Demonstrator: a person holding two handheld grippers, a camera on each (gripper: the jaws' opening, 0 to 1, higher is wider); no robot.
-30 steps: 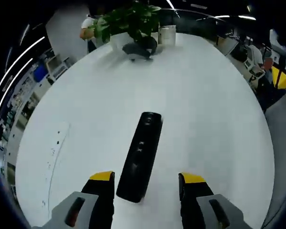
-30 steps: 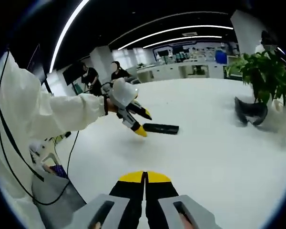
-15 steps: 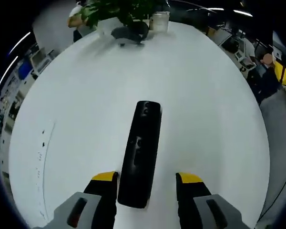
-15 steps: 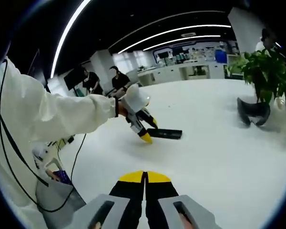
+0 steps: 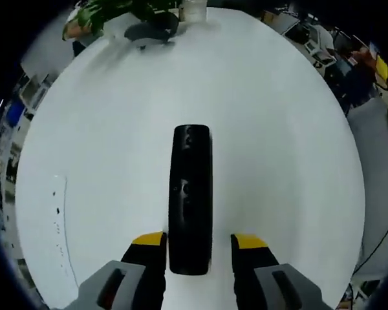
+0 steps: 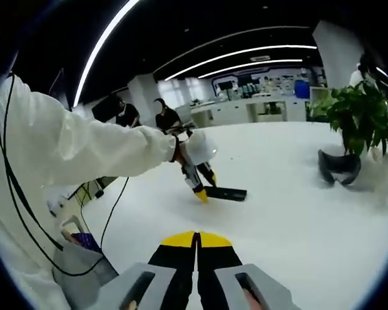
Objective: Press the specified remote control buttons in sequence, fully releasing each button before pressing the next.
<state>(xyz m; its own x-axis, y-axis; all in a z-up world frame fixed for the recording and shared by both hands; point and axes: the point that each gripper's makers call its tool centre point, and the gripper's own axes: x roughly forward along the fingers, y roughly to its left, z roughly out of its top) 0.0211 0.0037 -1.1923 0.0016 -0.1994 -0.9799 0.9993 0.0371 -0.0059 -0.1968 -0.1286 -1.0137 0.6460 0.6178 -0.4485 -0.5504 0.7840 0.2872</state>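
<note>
A long black remote control lies flat on the white table, lengthwise along my left gripper's line of sight. My left gripper is open, its yellow-tipped jaws straddling the remote's near end with small gaps on both sides. In the right gripper view the same remote lies mid-table, with the left gripper tilted down at its left end, held by a person's white-sleeved arm. My right gripper is shut with nothing in it, well back from the remote and above the table.
A potted plant and a dark curved object stand at the table's far right side; both also appear at the far end as the plant and dark object, beside a white cup. People stand beyond the table.
The left gripper has moved forward over the remote, which now lines up straight between its jaws; the jaws have narrowed slightly. The right gripper stays shut and nearly still.
</note>
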